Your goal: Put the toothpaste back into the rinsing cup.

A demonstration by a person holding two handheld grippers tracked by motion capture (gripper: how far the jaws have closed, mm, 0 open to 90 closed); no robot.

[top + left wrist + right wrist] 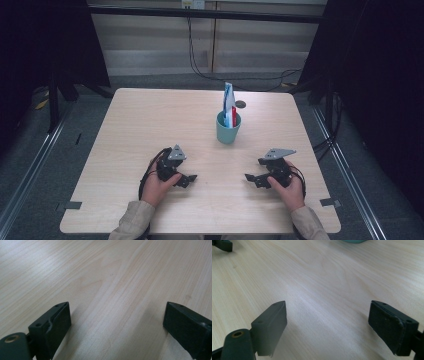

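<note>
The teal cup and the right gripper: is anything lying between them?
No. In the high view, bare wooden table separates the teal cup from the right gripper.

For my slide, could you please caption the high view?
Two hand-held grippers, left gripper and right gripper, rest open on a wooden table, facing a teal cup of packets.

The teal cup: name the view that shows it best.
The high view: the whole teal cup stands upright mid-table with packets inside. The right gripper view catches a sliver of its base at the top edge. The left gripper view faces bare wood.
</note>
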